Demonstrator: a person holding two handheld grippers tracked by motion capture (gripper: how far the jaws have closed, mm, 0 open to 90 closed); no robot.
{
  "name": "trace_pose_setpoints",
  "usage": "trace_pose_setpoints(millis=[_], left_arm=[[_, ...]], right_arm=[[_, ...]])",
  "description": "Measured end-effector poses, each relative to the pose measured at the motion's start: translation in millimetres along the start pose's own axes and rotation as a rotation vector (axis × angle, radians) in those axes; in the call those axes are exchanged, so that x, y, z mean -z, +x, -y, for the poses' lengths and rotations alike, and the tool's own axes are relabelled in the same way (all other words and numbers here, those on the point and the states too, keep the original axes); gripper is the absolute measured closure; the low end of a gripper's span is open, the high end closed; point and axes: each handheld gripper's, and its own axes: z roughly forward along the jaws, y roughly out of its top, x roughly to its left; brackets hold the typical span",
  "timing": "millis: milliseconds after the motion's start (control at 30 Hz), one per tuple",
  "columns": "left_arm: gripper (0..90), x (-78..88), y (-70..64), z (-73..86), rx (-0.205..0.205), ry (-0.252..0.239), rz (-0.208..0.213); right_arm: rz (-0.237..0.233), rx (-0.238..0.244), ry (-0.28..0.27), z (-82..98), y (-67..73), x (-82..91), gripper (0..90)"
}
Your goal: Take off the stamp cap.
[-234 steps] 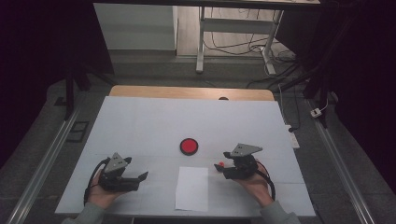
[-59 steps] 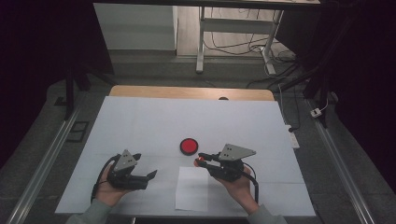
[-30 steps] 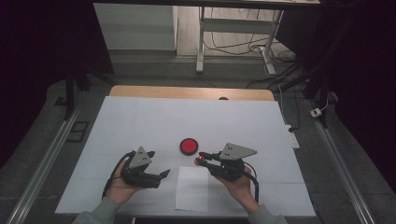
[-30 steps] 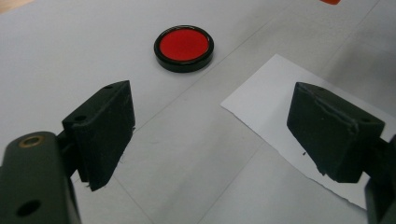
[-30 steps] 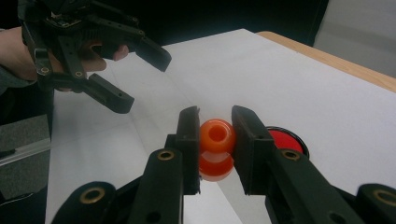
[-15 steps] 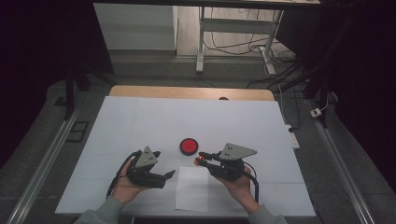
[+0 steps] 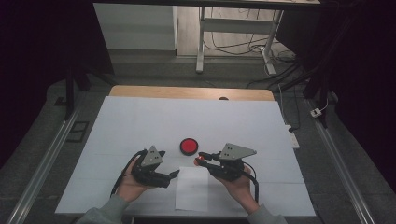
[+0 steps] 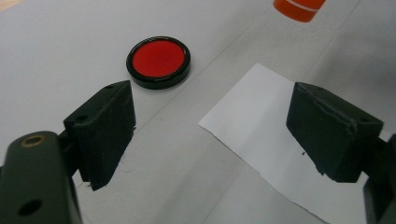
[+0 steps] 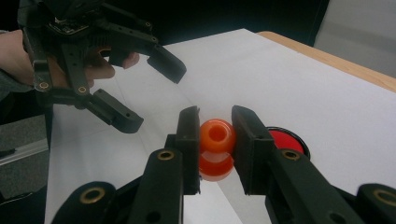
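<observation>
Your right gripper (image 9: 215, 140) is clamped on a small orange spool-shaped piece (image 9: 217, 145), one pad pressed to each side of it; its open bore faces the camera in the right gripper view. In the high view, that right gripper (image 7: 201, 161) sits at about 5 o'clock from the red disc (image 7: 188, 146) and close to it, with the orange piece (image 7: 198, 161) showing as a small bright spot at the jaw tips, just above the far right corner of the white paper sheet (image 7: 192, 189).

Your left gripper (image 8: 210, 126) has its jaws wide apart, with nothing between them. In the left gripper view, the jaws straddle bare tabletop (image 8: 60, 56) and the near corner of the paper sheet (image 8: 266, 140); the red disc (image 8: 158, 62), black-rimmed and lying flat, sits at 11 o'clock beyond the left jaw, and the orange piece (image 8: 299, 8) shows at 1 o'clock by the top edge. In the high view, the left gripper (image 7: 173, 173) lies at about 7 o'clock from the red disc, its tips just beside the left edge of the paper.

The paper lies flat on the white tabletop (image 7: 140, 121) at 6 o'clock from the disc, between your two hands. Disc and paper lie near each other without touching.
</observation>
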Motion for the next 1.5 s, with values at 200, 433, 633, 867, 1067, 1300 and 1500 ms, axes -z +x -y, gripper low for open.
trace_pose_setpoints(millis=[200,433,633,867,1067,1300,1500], left_arm=[[16.3,-3.0,-1.7,-3.8,-0.003,0.000,0.004],[16.3,-8.3,-4.5,-7.9,-0.010,0.009,0.015],[16.6,-11.8,-6.8,-12.0,-0.015,0.007,0.023],[16.7,-17.8,-10.9,-16.5,-0.027,0.011,0.034],[16.8,-21.9,-14.2,-19.5,-0.034,0.011,0.044],[17.6,-27.5,-18.6,-22.3,-0.050,0.015,0.054],[18.3,-31.5,-21.3,-24.3,-0.061,0.016,0.059]], right_arm=[[0.001,0.003,-0.002,-0.3,0.3,0.1,72.2],[0.000,0.000,-0.003,-0.2,0.0,0.3,72.2],[0.000,0.001,-0.004,-0.3,0.3,0.3,72.1],[0.001,0.000,-0.003,-0.1,0.0,0.3,72.2],[0.002,0.001,-0.002,0.1,-0.1,0.2,72.2],[0.006,-0.001,-0.003,0.5,-0.9,0.5,72.2],[0.007,0.000,0.000,0.8,-0.6,0.1,72.2]])
